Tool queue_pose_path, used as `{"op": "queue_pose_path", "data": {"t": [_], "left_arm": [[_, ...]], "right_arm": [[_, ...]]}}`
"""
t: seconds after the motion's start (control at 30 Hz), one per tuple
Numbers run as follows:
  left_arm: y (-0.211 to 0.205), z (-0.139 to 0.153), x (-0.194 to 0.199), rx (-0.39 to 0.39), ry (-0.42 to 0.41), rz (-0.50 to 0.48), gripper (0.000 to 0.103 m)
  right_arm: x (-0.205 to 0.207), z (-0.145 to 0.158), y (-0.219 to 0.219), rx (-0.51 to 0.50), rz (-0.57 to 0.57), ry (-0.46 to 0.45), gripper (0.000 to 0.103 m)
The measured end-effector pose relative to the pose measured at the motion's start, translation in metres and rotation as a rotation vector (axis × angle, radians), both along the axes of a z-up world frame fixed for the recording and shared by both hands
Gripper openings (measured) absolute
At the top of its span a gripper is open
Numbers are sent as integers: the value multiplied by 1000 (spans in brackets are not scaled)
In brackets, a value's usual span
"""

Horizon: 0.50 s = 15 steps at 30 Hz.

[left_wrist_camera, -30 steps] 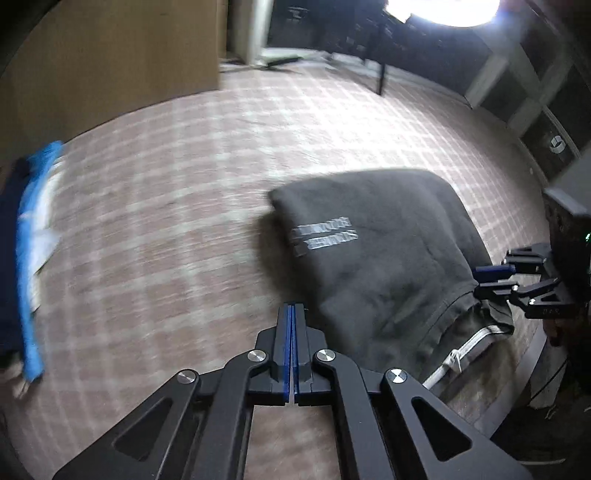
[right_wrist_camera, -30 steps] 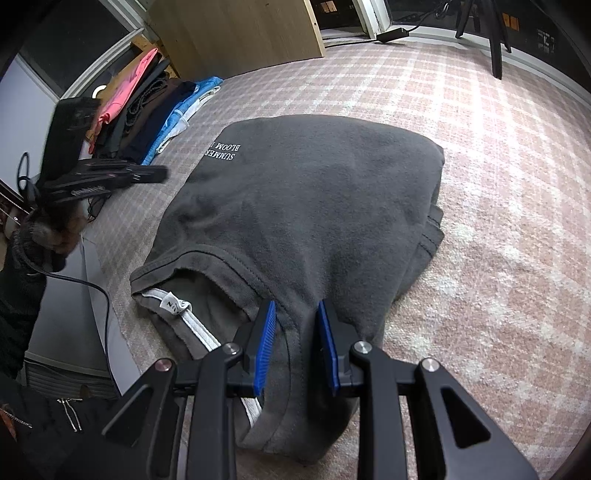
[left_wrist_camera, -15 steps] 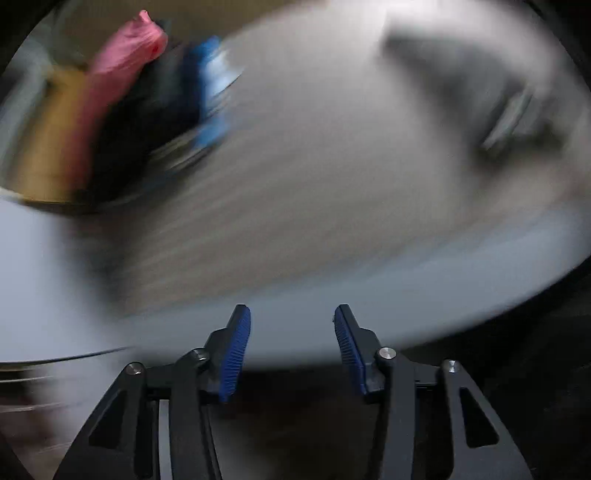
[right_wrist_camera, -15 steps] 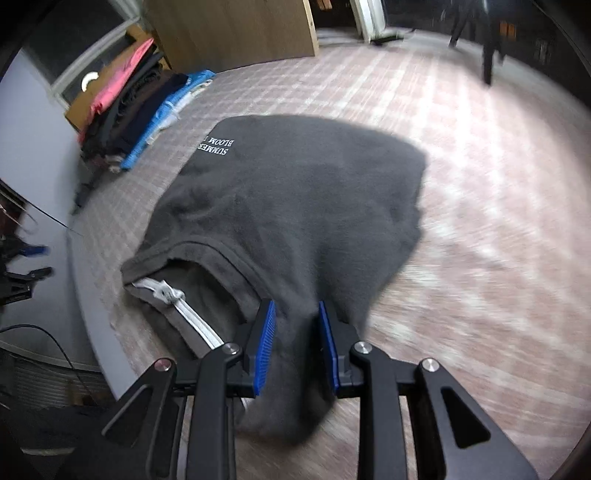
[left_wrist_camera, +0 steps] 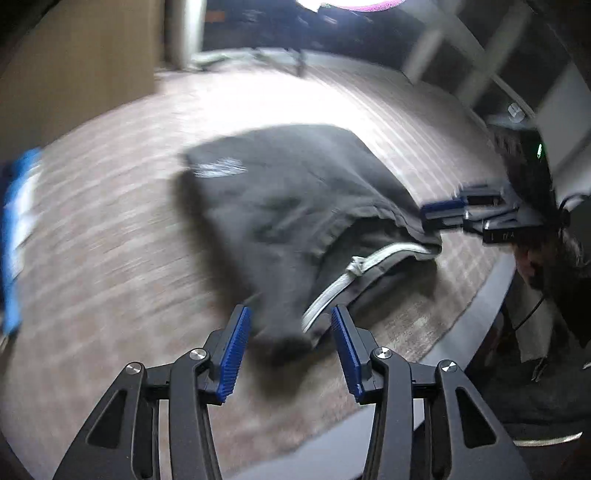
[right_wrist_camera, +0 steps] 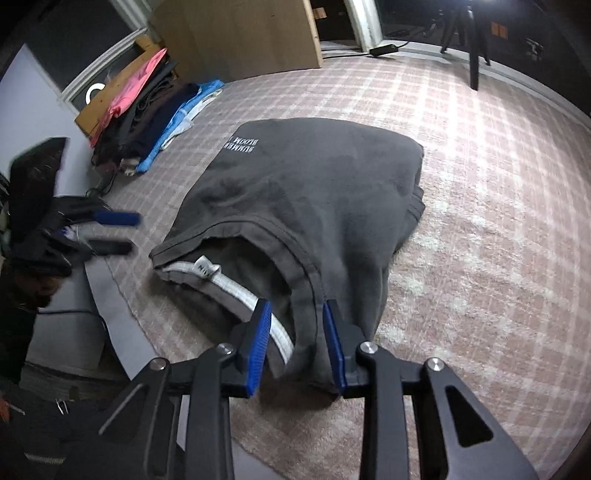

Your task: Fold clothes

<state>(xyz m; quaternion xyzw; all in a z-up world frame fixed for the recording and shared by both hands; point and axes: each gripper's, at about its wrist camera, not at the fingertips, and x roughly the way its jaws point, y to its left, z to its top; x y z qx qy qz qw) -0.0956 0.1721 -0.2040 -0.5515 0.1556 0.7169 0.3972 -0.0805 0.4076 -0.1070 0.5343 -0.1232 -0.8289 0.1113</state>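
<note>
A dark grey T-shirt [left_wrist_camera: 288,192] [right_wrist_camera: 314,184] lies folded on the pink checked cover, with white lettering at its far end and the collar toward me. My right gripper [right_wrist_camera: 295,310] [left_wrist_camera: 439,212] is shut on the collar's hem beside the white neck tape [right_wrist_camera: 236,286] and holds it lifted. Its jaws are opening slightly with the cloth still between them. My left gripper [left_wrist_camera: 290,317] [right_wrist_camera: 133,232] hovers at the shirt's near left corner. Its jaws stand apart and are closing, with a fold of cloth between them, not pinched.
A stack of folded clothes [right_wrist_camera: 147,107], pink, dark and blue, lies at the far left by a wooden board [right_wrist_camera: 240,33]. A tripod leg [right_wrist_camera: 474,62] stands at the back. The cover [right_wrist_camera: 480,192] ends at a grey edge [right_wrist_camera: 107,295] near me. A hand [left_wrist_camera: 532,258] grips the right tool.
My left gripper went from shut to open, swung away in a blur and came back to the shirt's near corner. The right gripper rose a little, lifting the collar.
</note>
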Motion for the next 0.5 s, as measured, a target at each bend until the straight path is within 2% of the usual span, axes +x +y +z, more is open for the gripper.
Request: {"op": "queue_pose_path", "data": {"t": [0.07,0.1,0.2,0.27,0.3,0.33,0.4,0.43,0.5], "left_arm": [[6,-25,6,-107,-23,-63,42],[4,-31,12,-154,-1,-91,43],[-14,-26,10,-161,-54,-88,43],[-26,-11,-8,-109,-53,-20,44],[-30,-4,-23,-65,-57,42,45],[-32,0,-38,-21,-67,107,46],[-33,6,-68,63,-90,234,54],[-28,3,-80,74,-101,264,59],[-15,-7,-99,72,-119,293,59]], "right_arm": [[-2,-14,-3,-8,4,-50,29],[0,-23,-5,14,29,-99,29],[15,-13,-1,35,77,-116,29],[14,10,18,-67,17,-56,29],[9,17,28,-95,-21,-20,35],[3,21,39,-88,-74,10,50],[-12,21,61,-60,-189,55,65],[-19,13,68,-86,-222,42,65],[-34,-5,82,-147,-284,12,65]]}}
